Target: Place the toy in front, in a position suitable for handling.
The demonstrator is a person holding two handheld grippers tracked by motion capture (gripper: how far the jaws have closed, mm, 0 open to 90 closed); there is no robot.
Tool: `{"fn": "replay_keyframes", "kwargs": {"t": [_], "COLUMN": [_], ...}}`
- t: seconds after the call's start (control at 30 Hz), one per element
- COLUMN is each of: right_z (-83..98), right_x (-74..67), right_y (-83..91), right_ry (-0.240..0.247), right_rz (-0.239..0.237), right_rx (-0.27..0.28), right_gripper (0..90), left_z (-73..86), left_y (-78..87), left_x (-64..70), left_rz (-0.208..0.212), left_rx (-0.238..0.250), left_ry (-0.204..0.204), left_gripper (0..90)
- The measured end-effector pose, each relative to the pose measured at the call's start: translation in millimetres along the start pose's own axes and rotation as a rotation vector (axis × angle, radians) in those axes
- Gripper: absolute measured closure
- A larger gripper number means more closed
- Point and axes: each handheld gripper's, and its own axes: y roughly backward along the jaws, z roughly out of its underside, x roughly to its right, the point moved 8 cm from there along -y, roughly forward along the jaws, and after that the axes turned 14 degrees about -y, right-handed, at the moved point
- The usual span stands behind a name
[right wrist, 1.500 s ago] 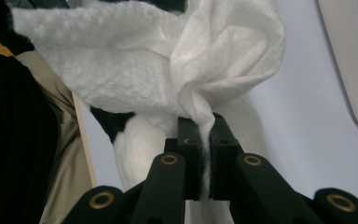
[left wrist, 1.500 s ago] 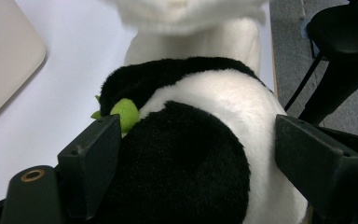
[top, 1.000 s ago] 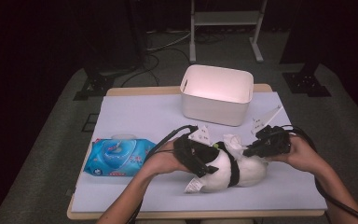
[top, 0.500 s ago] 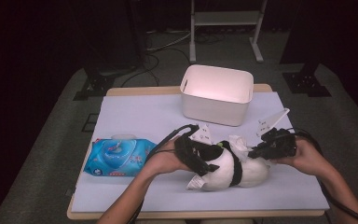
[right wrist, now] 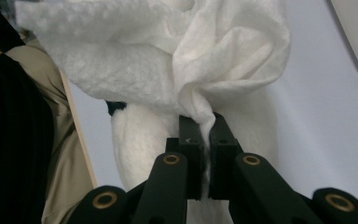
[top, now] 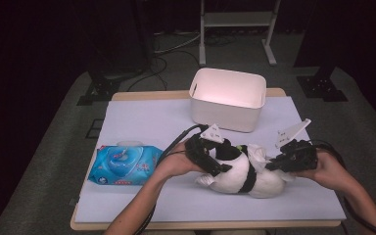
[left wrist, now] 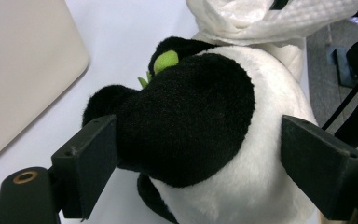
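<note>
A black-and-white plush panda [top: 245,178] lies on the white mat near the front edge. My left gripper [top: 220,164] straddles its black upper part; in the left gripper view the jaws [left wrist: 198,135] stand wide and press the plush [left wrist: 191,121] from both sides. My right gripper [top: 269,165] comes in from the right, shut on a crumpled white wipe [top: 257,152] that rests against the toy. The right gripper view shows the jaws [right wrist: 205,123] pinching the wipe [right wrist: 168,56] above the white fur [right wrist: 140,140].
A white plastic bin [top: 227,98] stands behind the toy at the mat's back. To the left lies a blue pack of wet wipes [top: 125,164]. The white mat [top: 147,122] covers the wooden table, and dark floor with cables lies beyond it.
My right gripper has tilted a little and edged to the right with the wipe still pinched. The left gripper and the panda have stayed where they were.
</note>
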Motion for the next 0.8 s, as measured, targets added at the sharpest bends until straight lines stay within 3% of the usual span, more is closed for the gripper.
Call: {"fn": "replay_keyframes", "kwargs": {"t": [0.17, 0.27, 0.43, 0.57, 0.67, 0.8], "right_z": [-13.1, -20.1, -33.8, -43.8, -46.4, -41.5], "right_x": [-7.4, -10.9, -19.9, -26.0, -26.0, -22.2], "right_y": [0.8, -1.9, -7.7, -17.3, -14.9, -13.9], "right_ry": [0.041, 0.073, 0.099, 0.134, 0.124, 0.123], "right_rz": [0.022, 0.042, 0.029, 0.032, 0.021, 0.041], "right_rx": [0.0, -0.031, -0.054, -0.072, -0.055, -0.078], "right_gripper": [85.8, 85.8, 85.7, 85.6, 85.6, 85.5], "left_z": [2.5, 3.9, 2.3, 5.3, 6.8, 5.2], "left_y": [1.0, 1.3, 0.3, 1.5, 2.8, 2.6], "left_x": [0.6, 0.0, 0.3, -0.8, -1.4, 0.0], "left_rz": [0.025, 0.027, 0.027, 0.02, 0.024, 0.018], "left_rx": [-0.013, -0.01, 0.019, 0.005, 0.031, 0.054], "left_ry": [0.0, 0.003, 0.015, 0.015, 0.028, 0.038], "left_gripper": [12.5, 12.6, 12.6, 12.1, 12.0, 10.4]}}
